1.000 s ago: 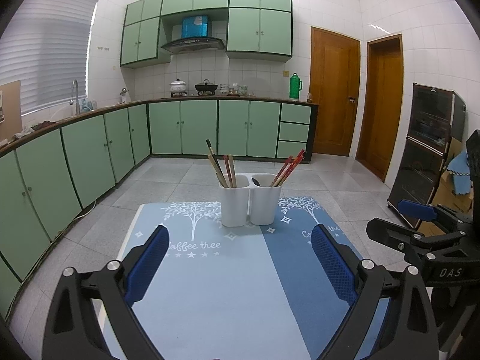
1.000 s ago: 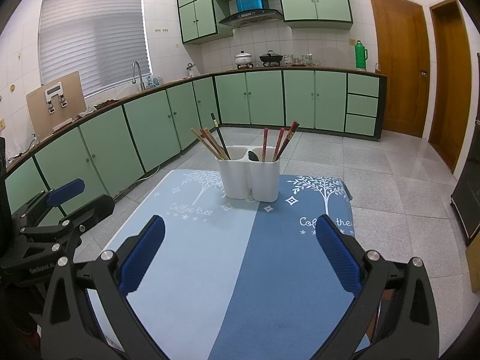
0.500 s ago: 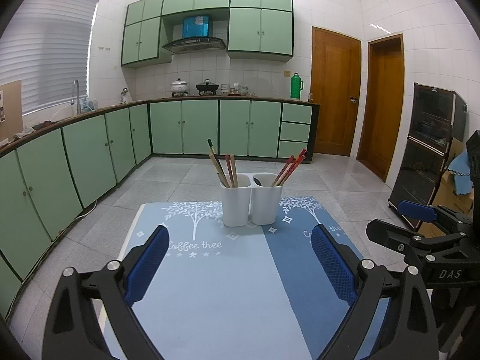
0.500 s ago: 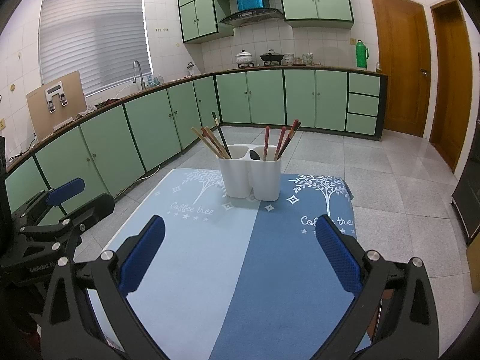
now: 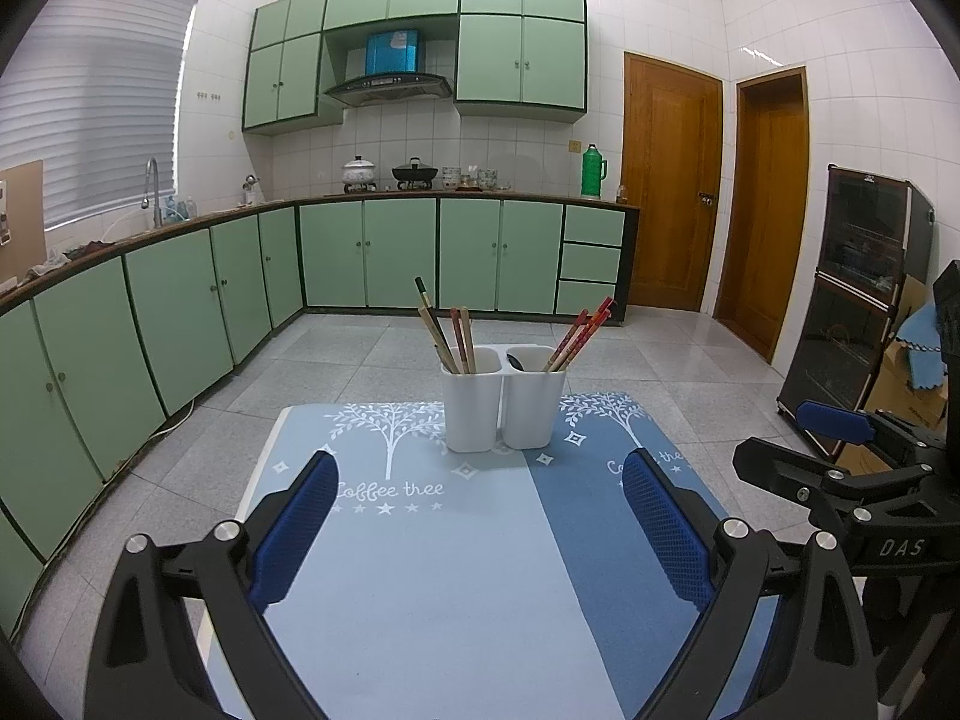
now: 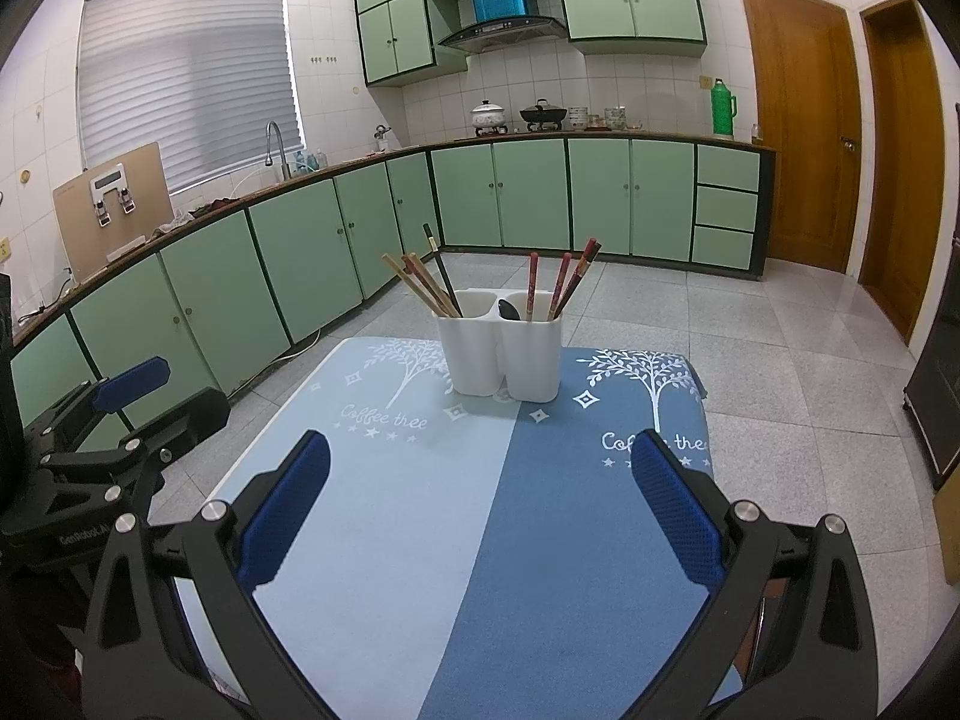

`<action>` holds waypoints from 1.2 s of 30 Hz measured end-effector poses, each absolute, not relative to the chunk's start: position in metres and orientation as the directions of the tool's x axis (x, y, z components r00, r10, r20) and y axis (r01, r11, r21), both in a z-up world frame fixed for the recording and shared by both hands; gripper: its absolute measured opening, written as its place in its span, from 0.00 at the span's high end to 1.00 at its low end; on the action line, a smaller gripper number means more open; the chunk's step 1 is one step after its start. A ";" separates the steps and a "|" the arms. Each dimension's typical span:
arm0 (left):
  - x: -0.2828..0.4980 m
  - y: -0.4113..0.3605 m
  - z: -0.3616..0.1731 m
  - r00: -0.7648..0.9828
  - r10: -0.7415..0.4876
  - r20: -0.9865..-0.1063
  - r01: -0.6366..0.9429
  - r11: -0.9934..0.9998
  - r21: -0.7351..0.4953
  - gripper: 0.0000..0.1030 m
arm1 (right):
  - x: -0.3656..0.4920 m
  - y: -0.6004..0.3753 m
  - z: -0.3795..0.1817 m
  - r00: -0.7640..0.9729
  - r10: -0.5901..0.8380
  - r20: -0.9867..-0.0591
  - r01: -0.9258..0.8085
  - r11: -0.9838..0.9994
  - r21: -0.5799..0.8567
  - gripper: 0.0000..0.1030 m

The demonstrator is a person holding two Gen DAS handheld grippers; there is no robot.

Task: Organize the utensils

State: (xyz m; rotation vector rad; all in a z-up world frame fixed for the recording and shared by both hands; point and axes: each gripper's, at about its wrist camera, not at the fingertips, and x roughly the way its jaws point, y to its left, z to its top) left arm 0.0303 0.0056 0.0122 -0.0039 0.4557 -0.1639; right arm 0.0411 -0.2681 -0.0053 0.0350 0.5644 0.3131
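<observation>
White two-compartment holder [image 5: 504,402] stood at far end of blue mat [image 5: 456,570]; wooden chopsticks [image 5: 447,333] kept left, red chopsticks [image 5: 579,333] and spoon [image 5: 517,360] right. Left gripper [image 5: 474,531] and right gripper [image 6: 480,516] held wide apart, nothing grasped.

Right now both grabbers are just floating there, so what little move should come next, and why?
Probably ease the right gripper forward toward the white holder. Both grippers, left gripper too, are open and empty, well short of it. The red chopsticks and a dark spoon share the right cup, while the brown chopsticks fill the left one, so sorting likely starts there.
</observation>
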 end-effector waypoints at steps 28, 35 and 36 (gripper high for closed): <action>0.033 0.010 0.012 0.883 -0.163 -0.440 0.158 0.986 -0.048 0.09 | 0.044 -0.271 -0.008 0.798 0.297 -0.524 -0.277 0.954 0.118 0.05; 0.033 0.008 0.011 0.881 -0.157 -0.446 0.153 0.987 -0.045 0.09 | 0.045 -0.273 -0.008 0.797 0.296 -0.526 -0.276 0.954 0.120 0.05; 0.034 0.008 0.011 0.881 -0.156 -0.446 0.152 0.987 -0.045 0.09 | 0.045 -0.273 -0.009 0.797 0.296 -0.527 -0.275 0.954 0.121 0.05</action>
